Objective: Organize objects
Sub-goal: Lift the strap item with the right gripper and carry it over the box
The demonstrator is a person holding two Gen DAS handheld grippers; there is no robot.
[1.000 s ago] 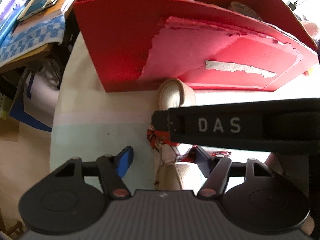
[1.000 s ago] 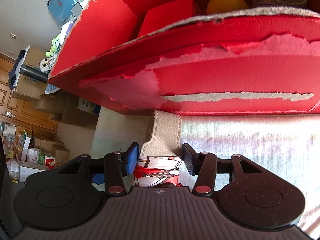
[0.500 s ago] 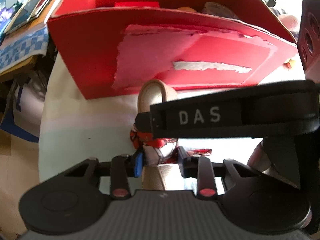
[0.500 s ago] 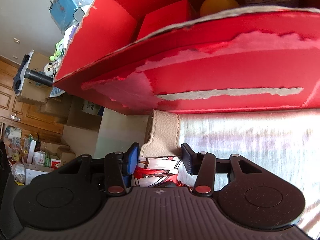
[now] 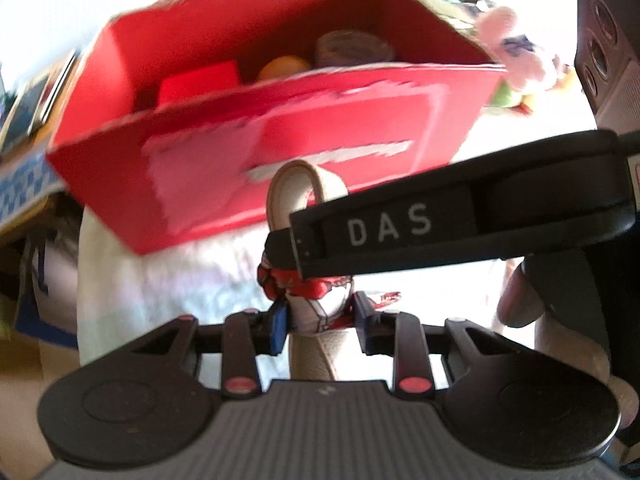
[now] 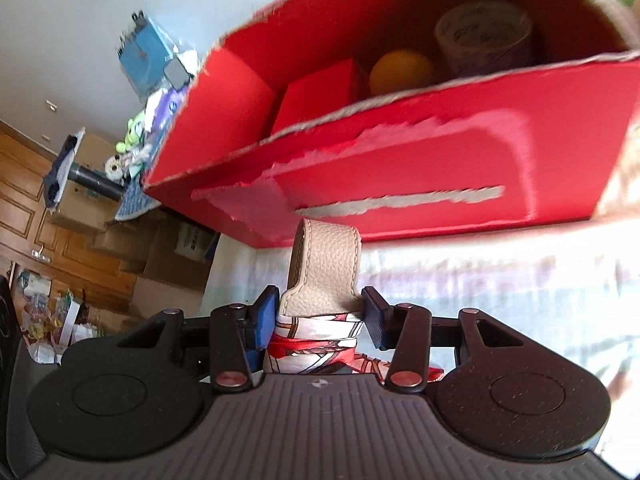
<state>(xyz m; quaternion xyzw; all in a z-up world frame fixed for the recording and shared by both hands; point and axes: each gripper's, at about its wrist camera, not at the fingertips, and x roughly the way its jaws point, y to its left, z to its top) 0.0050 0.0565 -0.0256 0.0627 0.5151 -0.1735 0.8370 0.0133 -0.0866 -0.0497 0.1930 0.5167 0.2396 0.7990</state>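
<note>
Both grippers clamp tan strap (image 6: 324, 268) (scarf-wrapped), red box (image 6: 440, 168) ahead

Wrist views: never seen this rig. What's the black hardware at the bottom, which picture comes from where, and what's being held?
No robot here: a person carries a hand-held gripper in each hand, each with a fisheye camera looking forward along its two fingers. The black hardware at the bottom of each picture is that tool's own body.

The left view shows the left hand-held gripper; the black bar marked DAS crossing it is the other tool. The right view shows the right hand-held gripper.

Both are shut on one item: a beige leather strap wrapped with a red and white scarf.

Ahead, on a pale cloth-covered surface, stands a torn red cardboard box holding a small red box, an orange ball and a tape roll.
</note>
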